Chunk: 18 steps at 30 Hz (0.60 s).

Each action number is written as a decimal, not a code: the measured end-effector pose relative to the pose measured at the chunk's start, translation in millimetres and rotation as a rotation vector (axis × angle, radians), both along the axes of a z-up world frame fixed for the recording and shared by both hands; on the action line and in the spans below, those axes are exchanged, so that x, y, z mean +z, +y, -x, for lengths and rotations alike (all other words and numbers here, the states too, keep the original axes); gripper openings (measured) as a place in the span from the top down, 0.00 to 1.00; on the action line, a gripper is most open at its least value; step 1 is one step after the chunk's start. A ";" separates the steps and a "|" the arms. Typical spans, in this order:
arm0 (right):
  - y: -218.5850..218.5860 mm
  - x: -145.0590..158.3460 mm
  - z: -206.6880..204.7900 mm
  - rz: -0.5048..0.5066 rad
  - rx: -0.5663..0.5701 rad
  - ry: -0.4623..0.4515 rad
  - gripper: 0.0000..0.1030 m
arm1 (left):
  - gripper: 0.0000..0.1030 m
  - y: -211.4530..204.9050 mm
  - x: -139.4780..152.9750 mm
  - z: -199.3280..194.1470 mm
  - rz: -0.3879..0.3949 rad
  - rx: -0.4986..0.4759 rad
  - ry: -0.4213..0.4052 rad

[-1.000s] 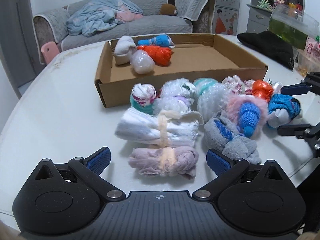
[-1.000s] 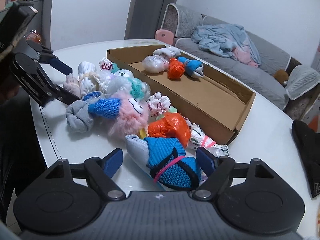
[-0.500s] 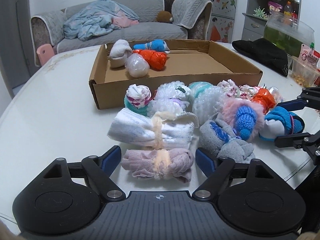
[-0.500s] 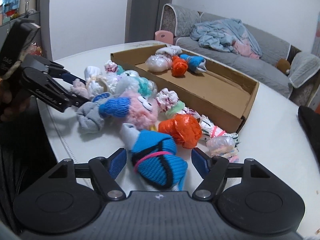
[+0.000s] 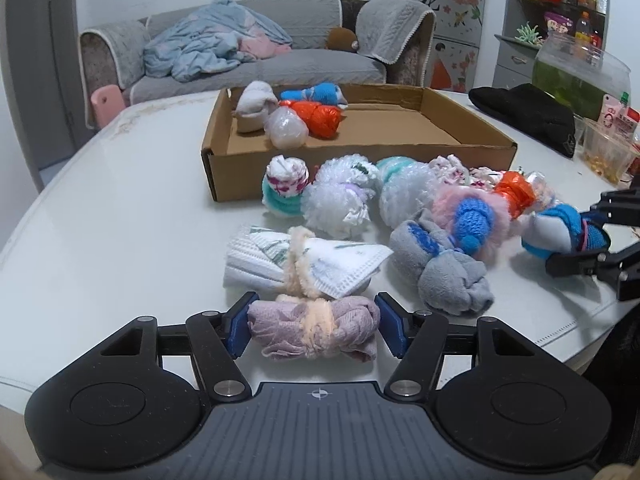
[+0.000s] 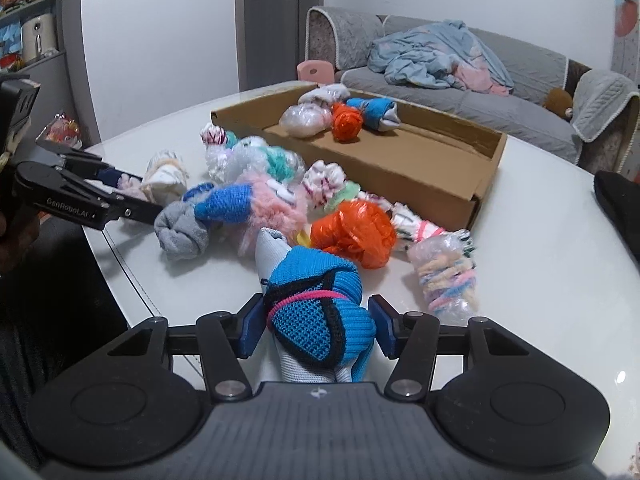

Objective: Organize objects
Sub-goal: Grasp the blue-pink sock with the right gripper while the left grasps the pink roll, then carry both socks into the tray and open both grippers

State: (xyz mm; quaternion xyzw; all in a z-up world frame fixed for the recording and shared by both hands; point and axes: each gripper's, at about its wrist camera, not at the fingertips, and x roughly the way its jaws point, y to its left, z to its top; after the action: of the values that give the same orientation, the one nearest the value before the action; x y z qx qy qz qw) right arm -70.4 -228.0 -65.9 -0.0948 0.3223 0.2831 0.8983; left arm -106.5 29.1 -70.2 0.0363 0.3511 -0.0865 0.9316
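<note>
- The left gripper (image 5: 314,329) has its blue pads touching both ends of the mauve sock bundle (image 5: 314,333), which lies on the white table (image 5: 120,216) on the near side of the cardboard box (image 5: 356,152). The bundle's long axis runs crosswise, pad to pad.
- The right gripper (image 6: 316,330) is pinching the blue-and-white sock bundle (image 6: 320,316), also on the near side of the box. This bundle's long axis points roughly forward, away from the camera, with its grey-white tip leading.
- I cannot tell for sure whether either bundle has left the table; the pads look snug rather than hard-pressed.
- The box lies ahead of both grippers, beyond the heap of loose bundles. Four bundles already sit in its far-left corner, among them an orange bundle (image 5: 320,118).
- My judgement is that each load must be lifted clear over the heap and the box's near wall. From the left wrist view the box's open floor lies straight ahead, so the left hand looks nearer.
</note>
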 end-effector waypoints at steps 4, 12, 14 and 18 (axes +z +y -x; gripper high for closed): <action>-3.1 17.2 0.4 -0.021 0.004 -0.015 0.50 | 0.34 3.9 17.3 3.8 -0.001 -0.009 -0.024; -5.5 51.7 -13.1 -0.099 -0.002 -0.062 0.50 | 0.34 14.4 46.6 -6.7 -0.015 0.008 -0.080; -4.1 60.0 -20.7 -0.116 -0.001 -0.072 0.50 | 0.34 17.9 56.9 -12.6 -0.028 0.016 -0.106; 6.4 76.3 -41.5 -0.116 0.010 -0.100 0.50 | 0.34 24.1 81.5 -32.2 -0.046 0.013 -0.148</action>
State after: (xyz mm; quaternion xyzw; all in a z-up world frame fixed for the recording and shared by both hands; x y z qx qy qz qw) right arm -29.0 -221.6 10.4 -0.0583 0.2598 0.3007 0.9158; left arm -74.4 53.2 11.3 0.0616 0.2831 -0.0695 0.9546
